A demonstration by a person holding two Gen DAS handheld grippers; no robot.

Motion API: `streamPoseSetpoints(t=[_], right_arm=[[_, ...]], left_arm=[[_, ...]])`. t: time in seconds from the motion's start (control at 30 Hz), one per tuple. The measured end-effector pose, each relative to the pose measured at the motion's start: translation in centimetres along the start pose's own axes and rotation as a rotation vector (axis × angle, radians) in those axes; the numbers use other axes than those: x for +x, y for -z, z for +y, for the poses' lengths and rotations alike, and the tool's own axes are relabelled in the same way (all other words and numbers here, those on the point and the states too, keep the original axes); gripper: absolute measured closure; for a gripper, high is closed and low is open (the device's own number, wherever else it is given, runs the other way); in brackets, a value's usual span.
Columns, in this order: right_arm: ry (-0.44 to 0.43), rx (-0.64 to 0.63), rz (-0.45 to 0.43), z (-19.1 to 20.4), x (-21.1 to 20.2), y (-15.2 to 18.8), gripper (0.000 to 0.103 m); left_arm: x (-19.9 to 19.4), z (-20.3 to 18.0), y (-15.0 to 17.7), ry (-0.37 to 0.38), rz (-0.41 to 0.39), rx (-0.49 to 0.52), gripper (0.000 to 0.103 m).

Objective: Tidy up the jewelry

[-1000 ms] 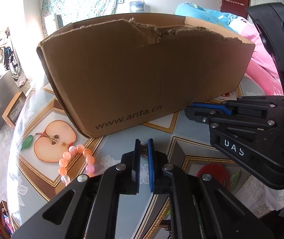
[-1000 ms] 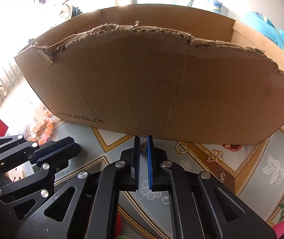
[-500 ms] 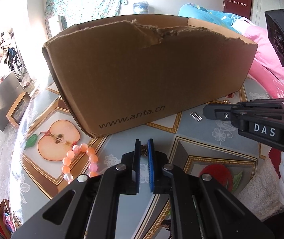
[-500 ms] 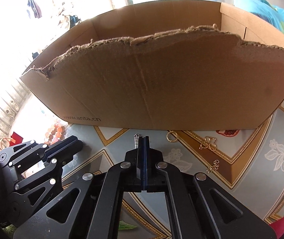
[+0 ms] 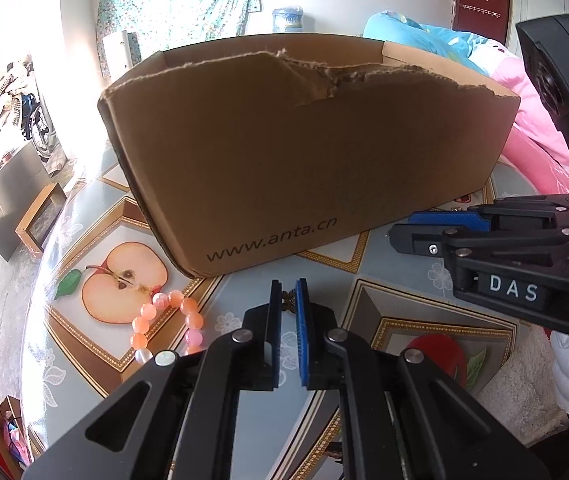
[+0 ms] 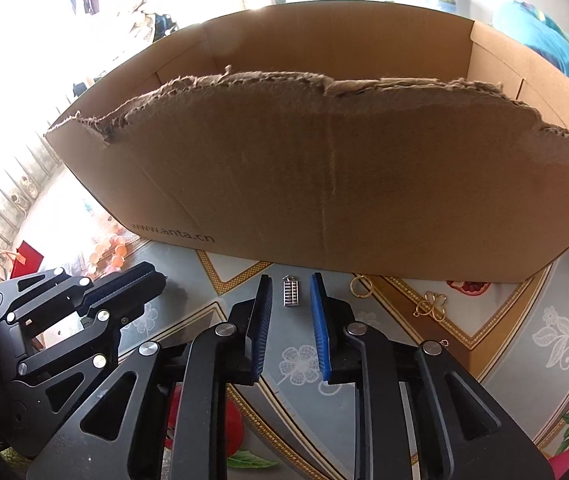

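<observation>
Silver abacus charm (image 6: 290, 293) flat on the patterned tablecloth (image 6: 504, 364), just near of the torn cardboard box (image 6: 324, 184). Long axis near-to-far, loop end toward the box.
Right gripper (image 6: 291, 300) straddling the charm, jaws just opened partway; charm between the tips, clear gap each side, pads not touching it.
Left gripper (image 5: 289, 295) closed tight on a small bronze butterfly-shaped piece (image 5: 288, 299), pinched at the fingertips, just near of the box's front wall, left of the right gripper. Orientation of that piece too small to tell.
Peach bead bracelet (image 5: 164, 324) on the cloth, left of the left gripper.
Gold ring (image 6: 360, 285) and gold knot-shaped piece (image 6: 430, 303) right of the charm, along the box's base.
</observation>
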State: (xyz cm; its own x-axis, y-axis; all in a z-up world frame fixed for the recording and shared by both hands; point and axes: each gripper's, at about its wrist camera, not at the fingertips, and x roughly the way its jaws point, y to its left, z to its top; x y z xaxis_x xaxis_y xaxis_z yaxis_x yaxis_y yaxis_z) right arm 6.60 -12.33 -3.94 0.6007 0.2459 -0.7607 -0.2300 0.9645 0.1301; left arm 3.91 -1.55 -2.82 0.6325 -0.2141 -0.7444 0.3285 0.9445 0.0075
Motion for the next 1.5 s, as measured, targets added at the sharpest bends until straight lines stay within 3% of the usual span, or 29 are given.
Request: streamPoseSetpoints(t=[0.1,0.2,0.63,0.93,1.13,1.5], right_arm=[[0.023,-0.034,0.007,1.7,2.1,-0.8,0.084],[0.073,-0.093,0.008,2.8,2.7,-0.9,0.1],[-0.018,-0.052,0.057,2.1,3.3,-2.7,0.103],[-0.032,-0.088,0.03,1.2,0.4,-2.3,0.103],[-0.021,-0.067,0.071,1.4,0.5,-2.1,0.085],[-0.007,-0.086,0.121,2.8,1.6,-1.5,0.076]], left_arm=[[-0.2,0.2,0.0,0.002,-0.001,-0.005,0.097],[-0.4,0.4,0.0,0.004,-0.006,-0.004,0.097],[-2.0,0.7,0.0,0.021,-0.024,0.008,0.097],[-3.4,1.3,0.3,-0.001,-0.05,0.006,0.097],[-3.7,1.9,0.7,-0.013,-0.047,-0.007,0.097],[-3.3,2.4,0.6,-0.017,-0.042,-0.022,0.097]])
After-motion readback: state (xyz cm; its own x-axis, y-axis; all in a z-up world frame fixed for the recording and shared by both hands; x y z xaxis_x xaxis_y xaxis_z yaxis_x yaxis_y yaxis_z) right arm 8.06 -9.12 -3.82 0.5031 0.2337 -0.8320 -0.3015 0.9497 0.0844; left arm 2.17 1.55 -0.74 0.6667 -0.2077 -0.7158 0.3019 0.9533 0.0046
